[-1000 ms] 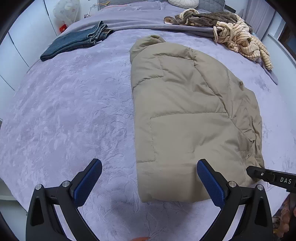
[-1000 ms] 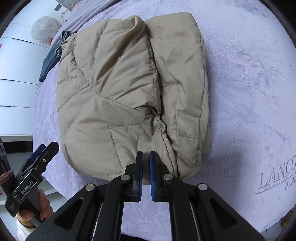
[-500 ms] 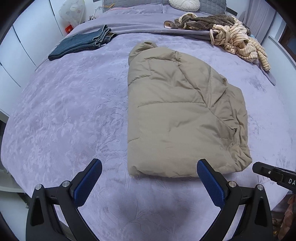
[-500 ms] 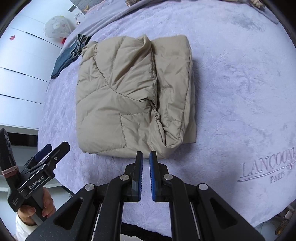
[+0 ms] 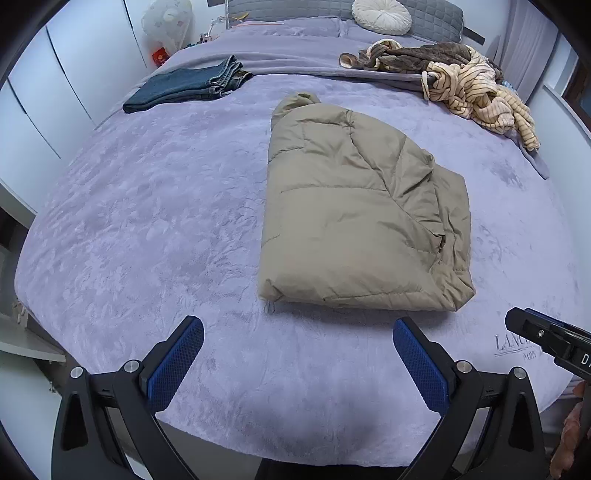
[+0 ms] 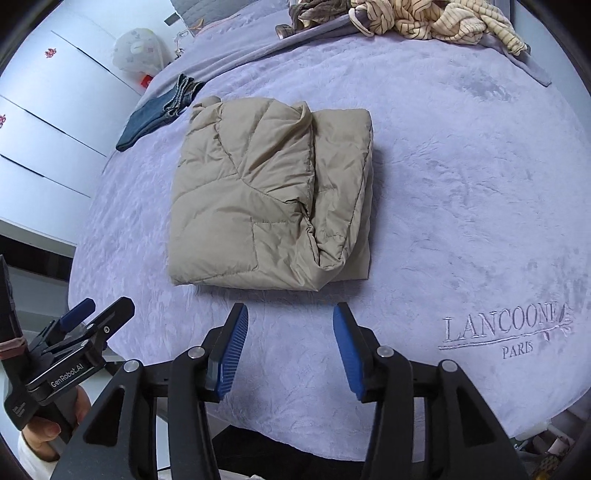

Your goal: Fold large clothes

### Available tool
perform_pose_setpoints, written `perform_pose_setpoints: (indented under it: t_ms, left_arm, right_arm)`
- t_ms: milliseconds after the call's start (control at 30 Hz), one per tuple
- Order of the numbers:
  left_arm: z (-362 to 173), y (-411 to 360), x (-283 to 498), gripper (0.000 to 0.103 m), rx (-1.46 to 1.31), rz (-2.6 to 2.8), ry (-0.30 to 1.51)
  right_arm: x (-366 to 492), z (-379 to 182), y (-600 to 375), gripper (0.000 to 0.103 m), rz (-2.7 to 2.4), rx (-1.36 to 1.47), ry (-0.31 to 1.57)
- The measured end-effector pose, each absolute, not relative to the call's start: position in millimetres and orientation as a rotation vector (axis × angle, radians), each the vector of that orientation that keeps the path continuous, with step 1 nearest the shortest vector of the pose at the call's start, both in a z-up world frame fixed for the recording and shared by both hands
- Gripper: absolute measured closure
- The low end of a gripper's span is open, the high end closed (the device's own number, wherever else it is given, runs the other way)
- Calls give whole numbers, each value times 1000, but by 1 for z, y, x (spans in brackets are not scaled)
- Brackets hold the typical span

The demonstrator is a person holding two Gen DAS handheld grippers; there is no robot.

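Note:
A beige puffer jacket [image 5: 354,218] lies folded into a thick rectangle on the lilac bed cover [image 5: 147,221]; it also shows in the right wrist view [image 6: 266,199]. My left gripper [image 5: 297,330] is open and empty, held above the cover just in front of the jacket's near edge. My right gripper [image 6: 290,319] is open and empty, also in front of the near edge and apart from it. The right gripper's tip shows at the right edge of the left wrist view [image 5: 546,336]. The left gripper shows at the lower left of the right wrist view [image 6: 74,332].
Folded blue jeans [image 5: 188,86] lie at the far left of the bed. A heap of brown and striped clothes [image 5: 461,81] lies at the far right. A round white cushion [image 5: 380,16] rests at the headboard. White wardrobe doors [image 5: 40,96] stand at the left. The bed's front edge is just below both grippers.
Both grippers have pulled back and up from the jacket, which now looks smaller and farther. The right gripper's jaws have gone from shut to open. The jacket has stayed put.

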State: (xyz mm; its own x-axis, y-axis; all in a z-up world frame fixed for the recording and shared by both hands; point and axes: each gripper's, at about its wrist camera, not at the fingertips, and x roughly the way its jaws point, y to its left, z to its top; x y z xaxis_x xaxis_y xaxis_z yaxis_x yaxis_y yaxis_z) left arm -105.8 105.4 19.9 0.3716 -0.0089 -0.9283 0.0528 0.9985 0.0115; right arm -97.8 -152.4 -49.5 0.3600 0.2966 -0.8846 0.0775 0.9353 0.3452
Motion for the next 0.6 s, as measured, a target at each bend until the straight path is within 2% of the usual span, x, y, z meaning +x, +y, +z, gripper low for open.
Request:
perform_pose_setpoints:
  t_ms: [133,200,333,467,600]
  left_arm:
    - [32,107,-114,0,32,-41,1171]
    - [38,107,-114,0,31,-44,1159]
    - [50,112,-108,0,23,-57,1135]
    - [61,124,-100,0,28,-71,1106]
    - [70,137,-93,0,62,-75,1079]
  right_arm:
    - [-106,-44,-150,46,136,333,1187]
    - [-109,-38,-147,40,131,315,1175]
    - [-109,-24,-138,36,124,277,1131]
    - [-102,-10,-128,23,97,266,1068]
    - [-94,0,-117,21,46,284,1023]
